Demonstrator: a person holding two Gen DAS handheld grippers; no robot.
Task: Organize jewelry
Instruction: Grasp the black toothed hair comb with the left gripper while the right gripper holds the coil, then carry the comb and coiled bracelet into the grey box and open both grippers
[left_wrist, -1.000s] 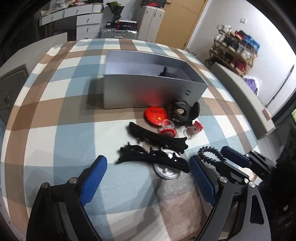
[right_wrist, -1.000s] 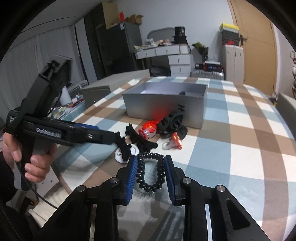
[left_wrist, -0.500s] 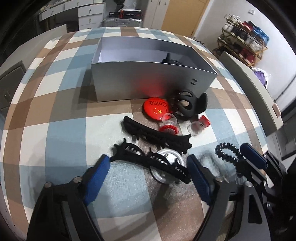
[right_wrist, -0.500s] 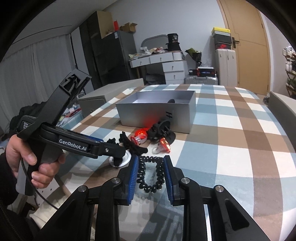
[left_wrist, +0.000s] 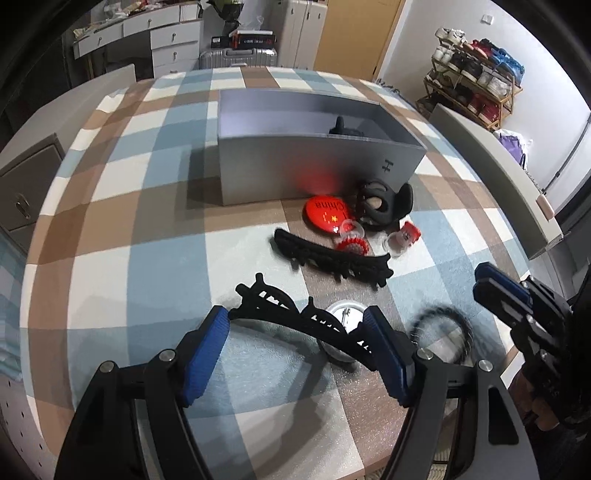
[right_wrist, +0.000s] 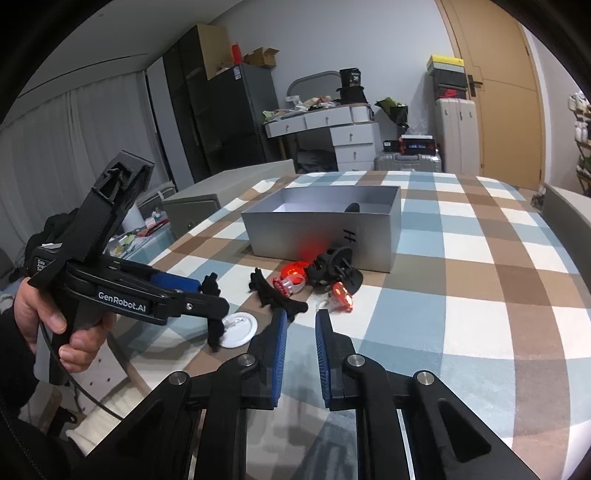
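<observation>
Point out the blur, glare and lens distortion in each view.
Left wrist view: the black spiral hair tie is smeared by motion blur; a red glow reflects on the silver box; the checked tablecloth bulges barrel-like.
Right wrist view: sharper; dark vignette corners, curved doorframe.

Tablecloth (left_wrist: 122, 221): checked blue, brown and white, filled centre of frame.
Suitcase (left_wrist: 238, 57): silver, stood at top centre, behind the table.
Drawer unit (right_wrist: 352, 142): white, occupied upper centre.
Door (right_wrist: 495, 85): wooden, occupied upper right.
Shoe rack (left_wrist: 476, 77): loaded, stood at upper right.
Refrigerator (right_wrist: 231, 118): dark, stood upper left of centre.
</observation>
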